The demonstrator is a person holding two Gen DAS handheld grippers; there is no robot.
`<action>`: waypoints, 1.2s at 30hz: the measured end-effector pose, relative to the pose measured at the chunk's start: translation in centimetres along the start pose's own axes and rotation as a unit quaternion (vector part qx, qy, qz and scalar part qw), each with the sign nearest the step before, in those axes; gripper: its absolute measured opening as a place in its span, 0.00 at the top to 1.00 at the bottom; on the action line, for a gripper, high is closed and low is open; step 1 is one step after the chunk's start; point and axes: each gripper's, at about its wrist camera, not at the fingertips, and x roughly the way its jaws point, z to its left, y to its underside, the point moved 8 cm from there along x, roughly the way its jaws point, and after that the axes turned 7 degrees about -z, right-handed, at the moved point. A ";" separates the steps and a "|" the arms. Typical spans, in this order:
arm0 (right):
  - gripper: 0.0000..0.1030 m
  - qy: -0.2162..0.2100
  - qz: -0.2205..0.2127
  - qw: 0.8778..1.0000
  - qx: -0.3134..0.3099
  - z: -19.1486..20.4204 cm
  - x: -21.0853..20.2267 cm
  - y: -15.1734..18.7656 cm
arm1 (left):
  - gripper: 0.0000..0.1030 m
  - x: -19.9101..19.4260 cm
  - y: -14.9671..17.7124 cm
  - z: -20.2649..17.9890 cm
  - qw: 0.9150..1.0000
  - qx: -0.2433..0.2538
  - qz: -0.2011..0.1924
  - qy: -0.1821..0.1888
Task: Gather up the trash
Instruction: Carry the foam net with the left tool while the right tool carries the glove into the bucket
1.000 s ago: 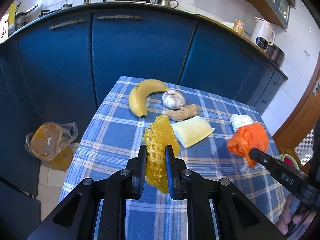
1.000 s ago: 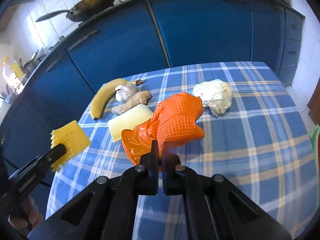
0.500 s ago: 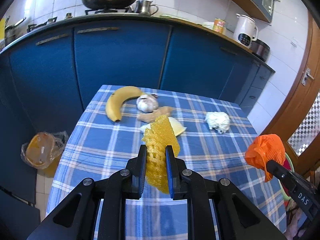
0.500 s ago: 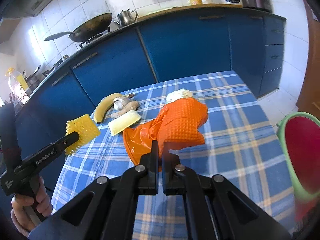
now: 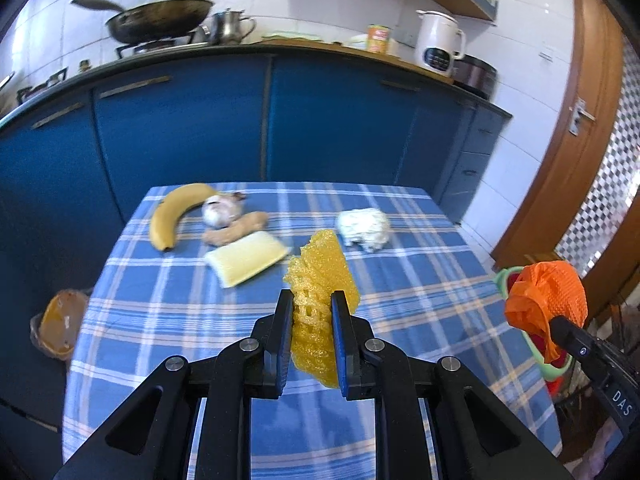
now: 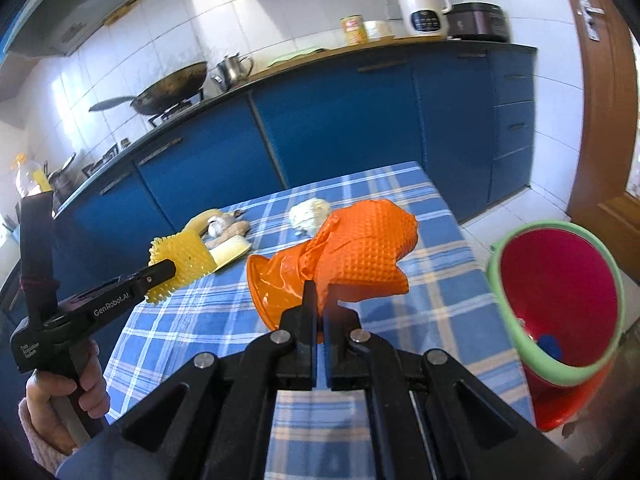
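Foam nets are handling light and squashy: we are clamping left tool [image 5: 308, 322] on yellow net [image 5: 320, 276], right tool [image 6: 318, 312] on orange net [image 6: 360, 256] edge.

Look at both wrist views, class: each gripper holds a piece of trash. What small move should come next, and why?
Probably carry the right gripper on toward the red bin with the green rim and let go over its mouth. It is shut on the crumpled orange textured plastic bag, which hangs beside the bin, not yet above it. The left gripper, shut on the yellow foam net, is farther away.
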 end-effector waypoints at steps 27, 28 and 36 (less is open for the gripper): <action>0.96 0.129 -0.024 0.987 0.091 -17.3 -5.6 0.5 | 0.82 3.3 2.4 -19.8 0.982 0.121 0.050 0.136; 0.96 0.131 -0.022 0.987 0.096 -17.9 -5.6 0.7 | 0.82 3.5 2.5 -20.4 0.981 0.123 0.053 0.140; 0.95 0.144 -0.002 0.982 0.121 -21.7 -4.6 1.9 | 0.82 5.3 3.9 -25.4 0.971 0.149 0.075 0.171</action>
